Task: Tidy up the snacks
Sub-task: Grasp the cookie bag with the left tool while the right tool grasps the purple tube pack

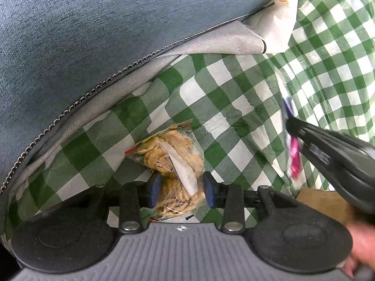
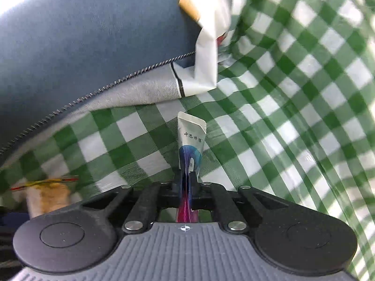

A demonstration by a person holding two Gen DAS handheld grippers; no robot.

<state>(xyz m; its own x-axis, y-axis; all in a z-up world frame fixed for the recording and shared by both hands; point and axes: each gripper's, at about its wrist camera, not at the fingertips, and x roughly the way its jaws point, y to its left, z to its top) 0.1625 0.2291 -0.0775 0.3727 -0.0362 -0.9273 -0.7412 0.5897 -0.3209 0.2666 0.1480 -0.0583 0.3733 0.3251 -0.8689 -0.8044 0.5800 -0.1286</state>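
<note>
Between the blue pads of the left gripper [image 1: 182, 188] sits a clear bag of biscuits [image 1: 174, 161], and the pads press on its two sides, so this gripper is grasping it. The long axis of the bag runs forward from the jaws, away from the camera, and its far end rests on the green checked cloth [image 1: 211, 89]. Just to the right, the right gripper [image 2: 186, 178] has its jaws clenched on a thin sachet [image 2: 191, 138], which stands up edge-on from the pads, silver at the far end and pink behind the jaws. Both snacks are already in the grippers, so I judge that the next step is to carry them to their place. Beyond the cloth lies a blue fabric bag [image 1: 93, 23] with an open zipper [image 1: 77, 103] and a grey lining. Further behind, a white plastic bag [image 2: 208, 30] is partly visible.
</note>
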